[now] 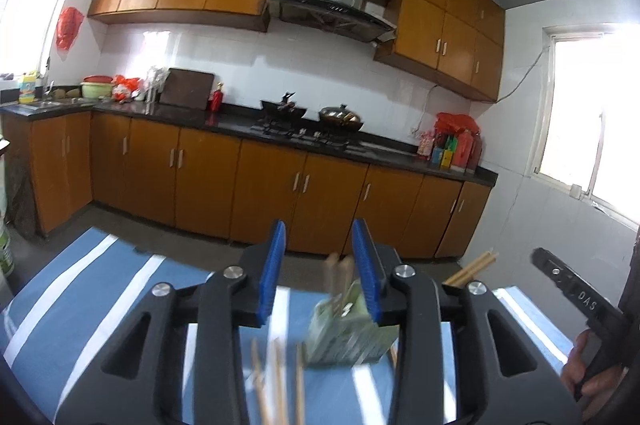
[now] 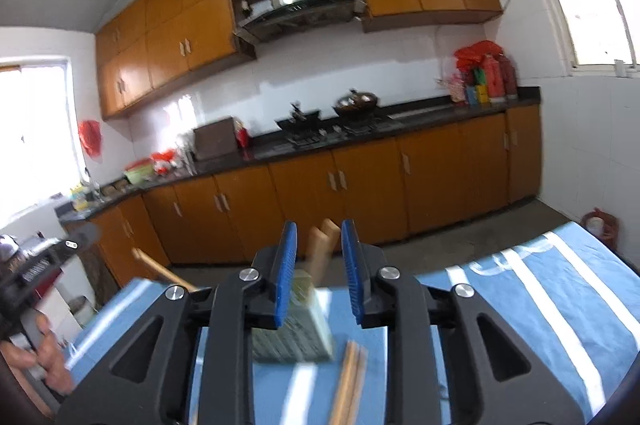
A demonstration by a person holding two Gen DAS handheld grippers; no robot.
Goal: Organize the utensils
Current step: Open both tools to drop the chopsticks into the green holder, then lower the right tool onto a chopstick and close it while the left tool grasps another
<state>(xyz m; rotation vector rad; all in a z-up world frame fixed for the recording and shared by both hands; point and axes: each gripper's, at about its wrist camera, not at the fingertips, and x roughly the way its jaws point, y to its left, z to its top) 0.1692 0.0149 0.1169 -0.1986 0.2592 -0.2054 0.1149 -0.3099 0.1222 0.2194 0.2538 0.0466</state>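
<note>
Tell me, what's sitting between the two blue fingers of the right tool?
In the right wrist view, the right tool is open around the green utensil holder, with wooden chopsticks standing in it. Neither finger clearly touches it.

Left claw [image 1: 319, 257] and right claw [image 2: 319, 257] gape (level).
</note>
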